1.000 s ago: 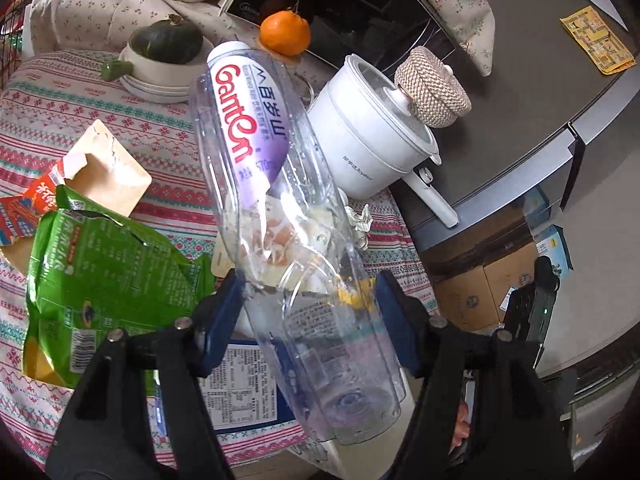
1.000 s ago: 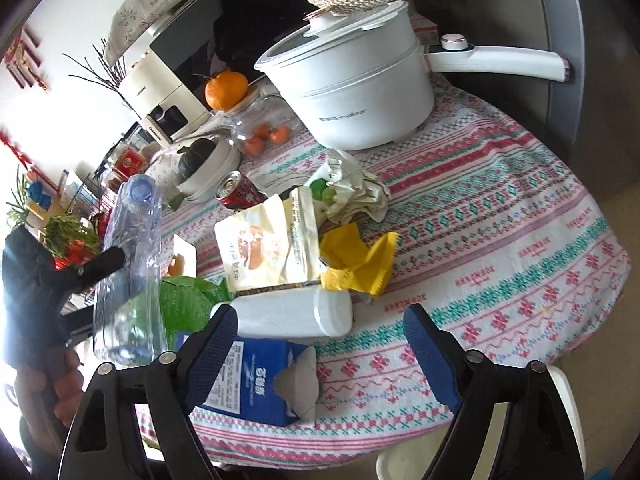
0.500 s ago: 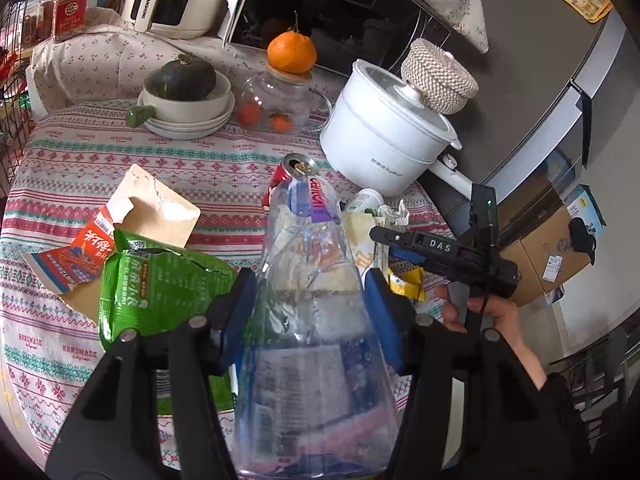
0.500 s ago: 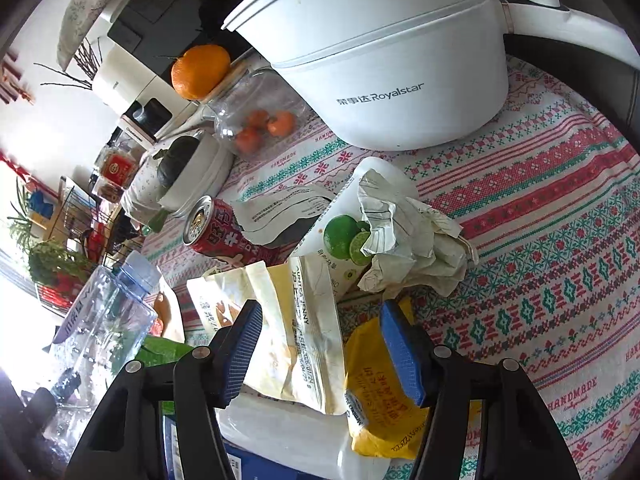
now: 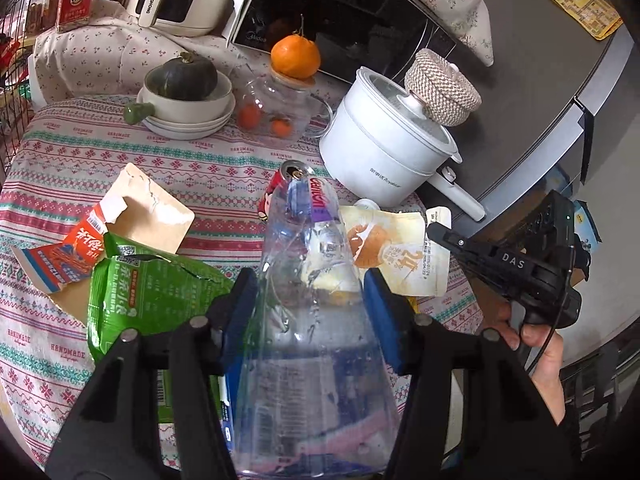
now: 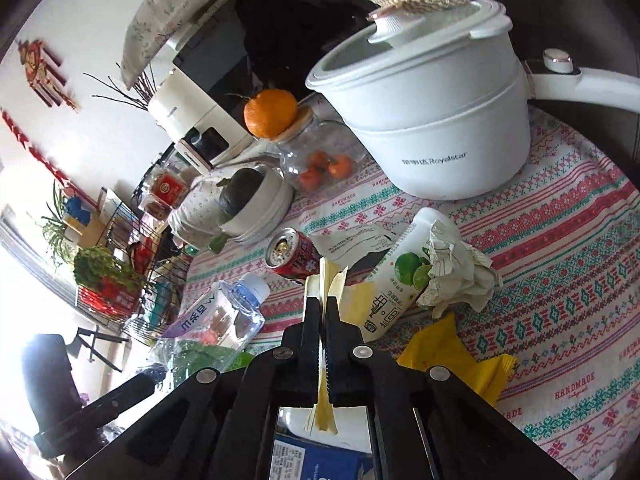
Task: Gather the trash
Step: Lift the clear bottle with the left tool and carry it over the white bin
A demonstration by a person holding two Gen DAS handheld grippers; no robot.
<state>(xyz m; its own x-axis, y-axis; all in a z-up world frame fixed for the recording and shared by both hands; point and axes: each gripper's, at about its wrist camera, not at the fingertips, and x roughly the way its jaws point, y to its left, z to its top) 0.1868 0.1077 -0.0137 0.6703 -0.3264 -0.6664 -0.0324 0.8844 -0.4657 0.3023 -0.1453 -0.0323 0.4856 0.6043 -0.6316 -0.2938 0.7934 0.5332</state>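
Note:
My left gripper [image 5: 310, 312] is shut on a clear plastic Ganten water bottle [image 5: 316, 312], cap pointing away; the bottle also shows in the right wrist view [image 6: 216, 320]. My right gripper [image 6: 323, 312] is shut on the edge of a pale yellow snack pouch [image 6: 326, 280], which shows flat in the left wrist view [image 5: 400, 256]. Other trash lies on the patterned tablecloth [image 6: 560, 280]: a red can [image 6: 294, 258], a lime drink carton [image 6: 394, 280], crumpled paper [image 6: 456, 276], a yellow wrapper [image 6: 452, 360], a green bag [image 5: 148, 296] and a torn orange carton [image 5: 80, 252].
A white electric pot [image 5: 388, 152] with a woven lid stands at the back right. A glass jar [image 5: 276, 112] with an orange on top and a bowl holding a squash [image 5: 184, 92] stand at the back. A blue box [image 6: 320, 460] lies at the near edge.
My right gripper has closed from wide open onto the pale yellow pouch and lifted its edge. My left gripper still holds the bottle and has moved slightly closer to the table.

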